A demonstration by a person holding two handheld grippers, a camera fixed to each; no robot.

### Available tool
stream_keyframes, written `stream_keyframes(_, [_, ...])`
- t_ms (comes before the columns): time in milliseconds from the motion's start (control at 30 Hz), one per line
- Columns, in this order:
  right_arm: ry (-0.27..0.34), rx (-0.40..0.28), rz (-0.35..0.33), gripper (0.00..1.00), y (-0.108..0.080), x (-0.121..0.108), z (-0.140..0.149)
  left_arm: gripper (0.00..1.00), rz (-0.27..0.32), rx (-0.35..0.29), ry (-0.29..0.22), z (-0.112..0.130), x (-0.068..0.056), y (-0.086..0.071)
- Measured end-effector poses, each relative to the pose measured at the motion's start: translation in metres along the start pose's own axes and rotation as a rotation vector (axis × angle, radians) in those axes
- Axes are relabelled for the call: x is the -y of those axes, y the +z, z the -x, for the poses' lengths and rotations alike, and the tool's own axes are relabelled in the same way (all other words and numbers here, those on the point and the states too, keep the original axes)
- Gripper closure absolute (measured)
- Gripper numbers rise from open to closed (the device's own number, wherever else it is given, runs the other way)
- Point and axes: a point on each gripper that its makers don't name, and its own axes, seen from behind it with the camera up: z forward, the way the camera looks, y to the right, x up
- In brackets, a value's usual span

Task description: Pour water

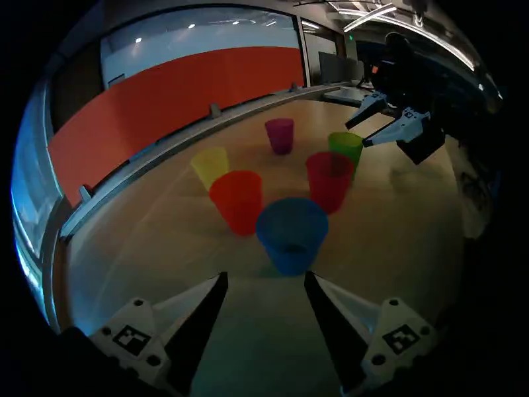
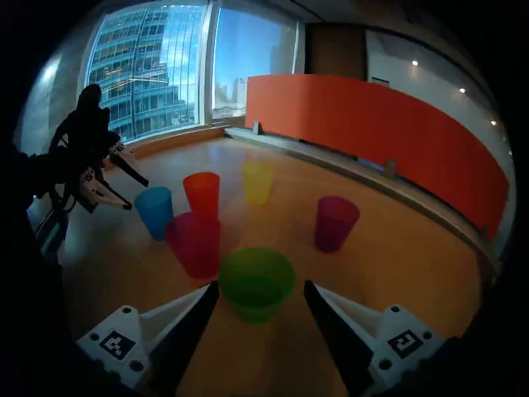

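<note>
Left gripper view: left gripper (image 1: 266, 276) spread, blue cup (image 1: 291, 235) just ahead at 12 o'clock on bench (image 1: 397, 231). Right gripper view: right gripper (image 2: 260, 286) spread, green cup (image 2: 256, 270) betw. its tips.

Six translucent plastic cups colour a honey-tan table (image 2: 410, 264). The lime-green cup (image 2: 256, 294) anchors the group. A crimson cup (image 2: 194, 243) stands just beside it and a magenta cup (image 2: 335, 222) is near it on the other side. Farther from it are an orange-red cup (image 2: 202, 192), a sky-blue cup (image 2: 154, 210) and a pale yellow cup (image 2: 258, 181). Well beyond the green cup runs a plain, unpatterned orange wall panel (image 2: 397, 132). The right gripper (image 2: 261, 286), either side of the green cup, has white fingers (image 2: 165, 324) with black inner faces and black-and-white square tags (image 2: 118, 345). The left gripper (image 1: 264, 281), well apart from the green cup, has the same white, black and tag pattern.
</note>
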Motion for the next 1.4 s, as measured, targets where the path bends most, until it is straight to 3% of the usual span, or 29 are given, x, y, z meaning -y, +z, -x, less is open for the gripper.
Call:
stream_keyframes(300, [0.014,-0.069,0.061,0.0,-0.026,-0.007,-0.019,0.15,-0.086,-0.058,-0.049,-0.008,0.021,-0.021])
stream_keyframes(600, [0.049,-0.161,0.165,0.0,-0.05,-0.017,-0.04,0.14,-0.225,-0.186,-0.119,-0.036,0.051,-0.04])
stream_keyframes(900, [0.054,-0.213,0.311,0.0,-0.071,-0.032,-0.051,0.15,-0.351,-0.301,-0.198,-0.058,0.08,-0.057])
stream_keyframes(1167, [0.079,-0.288,0.458,0.0,-0.092,-0.049,-0.062,0.15,-0.435,-0.437,-0.271,-0.082,0.093,-0.076])
stream_keyframes(1400, [0.108,-0.392,0.614,0.0,-0.117,-0.074,-0.071,0.15,-0.538,-0.513,-0.345,-0.088,0.107,-0.086])
